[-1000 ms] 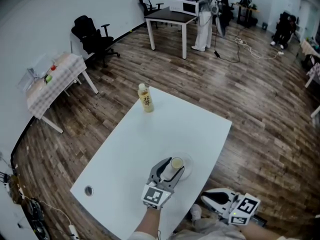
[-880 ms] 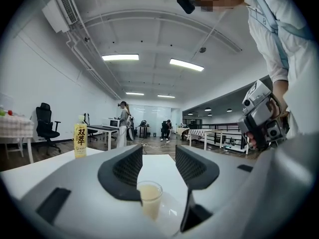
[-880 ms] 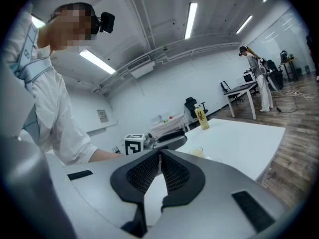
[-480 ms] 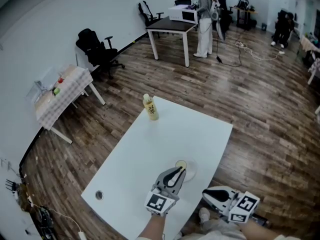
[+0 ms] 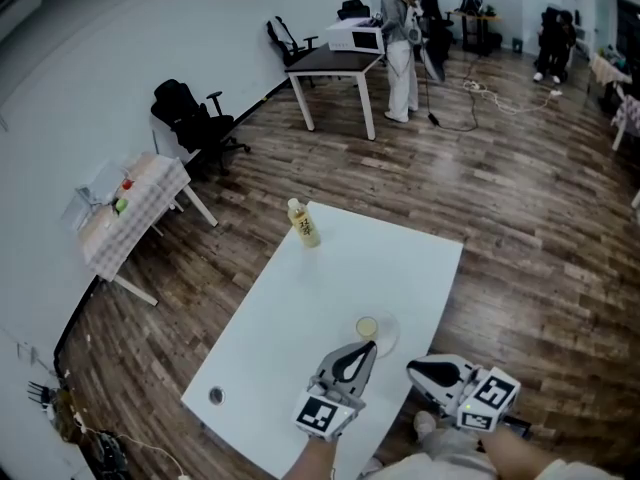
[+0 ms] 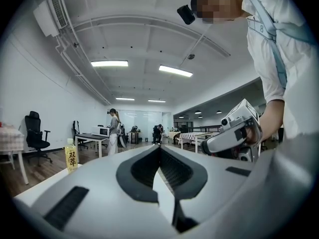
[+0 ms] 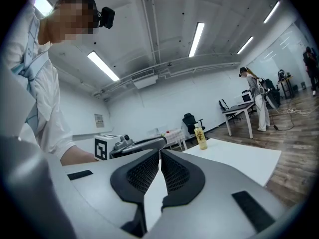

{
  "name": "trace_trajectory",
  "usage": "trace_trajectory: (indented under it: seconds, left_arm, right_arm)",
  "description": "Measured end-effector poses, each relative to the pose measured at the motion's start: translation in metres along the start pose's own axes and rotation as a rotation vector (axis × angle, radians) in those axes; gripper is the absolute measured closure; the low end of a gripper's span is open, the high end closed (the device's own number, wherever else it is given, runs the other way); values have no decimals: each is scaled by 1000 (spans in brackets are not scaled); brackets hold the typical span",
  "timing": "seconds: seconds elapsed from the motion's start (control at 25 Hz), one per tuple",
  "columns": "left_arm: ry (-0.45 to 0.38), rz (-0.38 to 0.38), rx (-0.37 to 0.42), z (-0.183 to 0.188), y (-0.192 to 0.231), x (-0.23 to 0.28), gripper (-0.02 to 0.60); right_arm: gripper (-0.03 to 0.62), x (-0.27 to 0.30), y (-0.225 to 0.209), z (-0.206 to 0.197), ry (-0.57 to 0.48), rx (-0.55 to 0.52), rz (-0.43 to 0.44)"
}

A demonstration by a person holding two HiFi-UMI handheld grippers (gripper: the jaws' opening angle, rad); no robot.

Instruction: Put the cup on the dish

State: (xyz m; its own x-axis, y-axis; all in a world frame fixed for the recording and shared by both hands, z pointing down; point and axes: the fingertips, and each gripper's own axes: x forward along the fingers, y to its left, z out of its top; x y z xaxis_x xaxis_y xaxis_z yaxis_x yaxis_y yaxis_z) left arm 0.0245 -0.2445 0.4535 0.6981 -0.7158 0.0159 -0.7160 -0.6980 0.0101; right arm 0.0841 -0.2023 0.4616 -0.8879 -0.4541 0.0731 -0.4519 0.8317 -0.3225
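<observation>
The cup (image 5: 367, 326) stands upright on the dish (image 5: 386, 336), in the lower middle of the head view, near the close right edge of the white table (image 5: 300, 308). By the look of it the task's placing is done: the cup rests on the dish with nothing touching it. Its inside shows pale yellow; whether that is liquid or the cup's own colour cannot be told. The dish holds only the cup.

Just below the cup, the left gripper (image 5: 368, 348) points its tips towards it, near but apart. Its jaws are closed together with nothing between them, likely because the cup no longer needs holding. The right gripper (image 5: 412, 369) hangs at the lower right, off the table's edge, its jaws likewise closed and empty; it appears to have no part in this step.

Well apart, at the table's far corner, an upright bottle (image 5: 303, 223) with a yellow label stands alone.
</observation>
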Motion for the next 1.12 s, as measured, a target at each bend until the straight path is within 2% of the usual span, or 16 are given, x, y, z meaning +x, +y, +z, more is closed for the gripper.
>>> trace_trajectory:
  seconds: [0.4,1.12]
  left_arm:
    - [-8,-65,-20,16,-38,-24,580]
    - [-12,-64,-31,32,-65,-71,580]
  right_arm:
    - [557,2,27,15,-4,-80,-1]
    - [558,6,64,20,-6,-113,32]
